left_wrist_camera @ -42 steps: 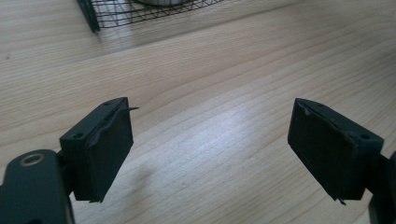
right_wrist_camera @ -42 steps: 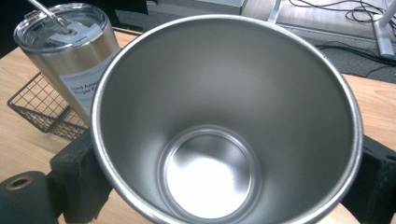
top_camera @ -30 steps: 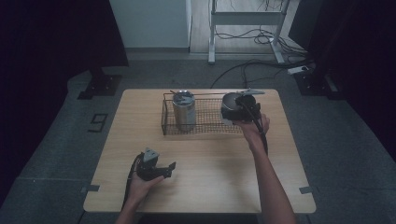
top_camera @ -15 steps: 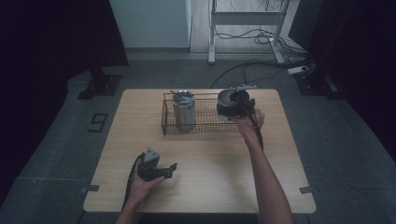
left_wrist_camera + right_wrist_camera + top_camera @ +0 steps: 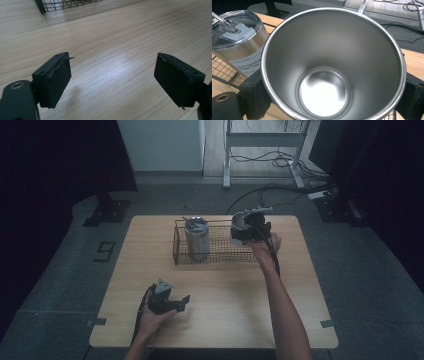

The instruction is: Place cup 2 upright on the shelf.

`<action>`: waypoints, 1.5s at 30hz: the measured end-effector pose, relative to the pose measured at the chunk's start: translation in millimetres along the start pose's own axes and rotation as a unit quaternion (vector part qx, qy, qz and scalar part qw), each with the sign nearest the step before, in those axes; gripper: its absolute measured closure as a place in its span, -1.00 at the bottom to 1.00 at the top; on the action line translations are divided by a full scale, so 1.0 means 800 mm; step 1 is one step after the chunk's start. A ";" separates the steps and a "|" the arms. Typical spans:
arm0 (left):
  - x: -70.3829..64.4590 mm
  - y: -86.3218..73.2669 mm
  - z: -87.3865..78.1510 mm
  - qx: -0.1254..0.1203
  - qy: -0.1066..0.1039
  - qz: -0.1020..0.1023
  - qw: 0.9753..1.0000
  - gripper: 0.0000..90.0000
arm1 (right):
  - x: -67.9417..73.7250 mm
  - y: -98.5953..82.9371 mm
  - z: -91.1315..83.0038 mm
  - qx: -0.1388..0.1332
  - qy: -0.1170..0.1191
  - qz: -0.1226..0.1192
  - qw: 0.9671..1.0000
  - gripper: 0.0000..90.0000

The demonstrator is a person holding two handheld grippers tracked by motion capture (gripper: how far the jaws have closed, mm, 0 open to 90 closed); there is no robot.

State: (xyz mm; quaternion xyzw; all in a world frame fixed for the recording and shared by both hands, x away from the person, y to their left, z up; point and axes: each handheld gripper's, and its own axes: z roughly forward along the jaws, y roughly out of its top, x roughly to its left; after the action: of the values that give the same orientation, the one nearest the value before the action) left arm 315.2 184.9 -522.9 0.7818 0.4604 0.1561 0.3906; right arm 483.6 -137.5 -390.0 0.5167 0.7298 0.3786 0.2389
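An empty steel cup (image 5: pixel 239 226) (image 5: pixel 332 65) hangs above the right end of a black wire basket (image 5: pixel 220 254), with my right gripper (image 5: pixel 246 230) (image 5: pixel 333 98) shut on its sides. In the basket's left half stands a steel tumbler (image 5: pixel 196 237) (image 5: pixel 239 47) with a clear lid and a white label. My left gripper (image 5: pixel 176 303) (image 5: pixel 112 80) rests low over the wooden table (image 5: pixel 225 315) near the front left. Its jaws are wide apart with nothing between them. A corner of the basket (image 5: pixel 65 3) shows in the left gripper view.
Bare wood lies between the basket and the table's front edge. Behind the table are a metal frame (image 5: pixel 262 140) and loose cables (image 5: pixel 280 190) on the floor. A dark stand base (image 5: pixel 107 212) sits at the back left.
My right gripper has carried the steel cup a little to the left and farther back over the basket's right end. The left gripper has stayed put.
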 end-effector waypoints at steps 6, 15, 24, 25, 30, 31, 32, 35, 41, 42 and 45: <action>0.001 -0.001 0.001 0.002 0.000 0.000 1.000 -0.68 | 0.001 0.005 0.010 0.005 0.000 -0.004 1.000 -0.84; 0.001 -0.002 0.002 0.006 0.000 0.002 1.000 -0.68 | 0.000 0.006 0.032 0.017 -0.001 -0.005 1.000 -0.84; 0.001 -0.003 0.003 0.010 0.001 0.001 1.000 -0.68 | -0.004 0.009 0.047 0.026 -0.002 -0.005 1.000 -0.84; 0.001 -0.003 0.003 0.010 0.002 0.001 1.000 -0.68 | -0.004 0.010 0.048 0.026 -0.001 -0.006 1.000 -0.84; 0.001 -0.004 0.005 0.012 0.002 0.003 1.000 -0.68 | -0.004 0.013 0.054 0.023 0.003 -0.007 1.000 -0.84; 0.001 -0.004 0.005 0.013 0.002 0.003 1.000 -0.68 | -0.004 0.013 0.055 0.023 0.005 -0.007 1.000 -0.84; 0.001 -0.004 0.005 0.014 0.001 0.004 1.000 -0.68 | -0.004 0.012 0.057 0.025 0.006 -0.007 1.000 -0.83; 0.000 -0.005 0.006 0.015 0.002 0.004 1.000 -0.68 | -0.004 0.011 0.062 0.030 0.006 -0.009 0.999 -0.84; 0.001 -0.005 0.007 0.018 0.003 0.004 1.000 -0.68 | -0.002 0.008 0.071 0.037 0.011 -0.009 0.999 -0.84; 0.001 -0.006 0.007 0.018 0.003 0.004 1.000 -0.68 | -0.002 0.007 0.073 0.037 0.012 -0.009 0.999 -0.84; 0.001 -0.006 0.008 0.019 0.004 0.004 1.000 -0.68 | -0.002 0.005 0.077 0.041 0.013 -0.008 0.999 -0.84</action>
State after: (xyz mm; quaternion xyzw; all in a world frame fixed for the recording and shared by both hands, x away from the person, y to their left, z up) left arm 316.5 183.9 -530.4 0.7904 0.4616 0.1518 0.3730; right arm 532.5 -119.4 -423.7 0.5155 0.7518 0.3529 0.2111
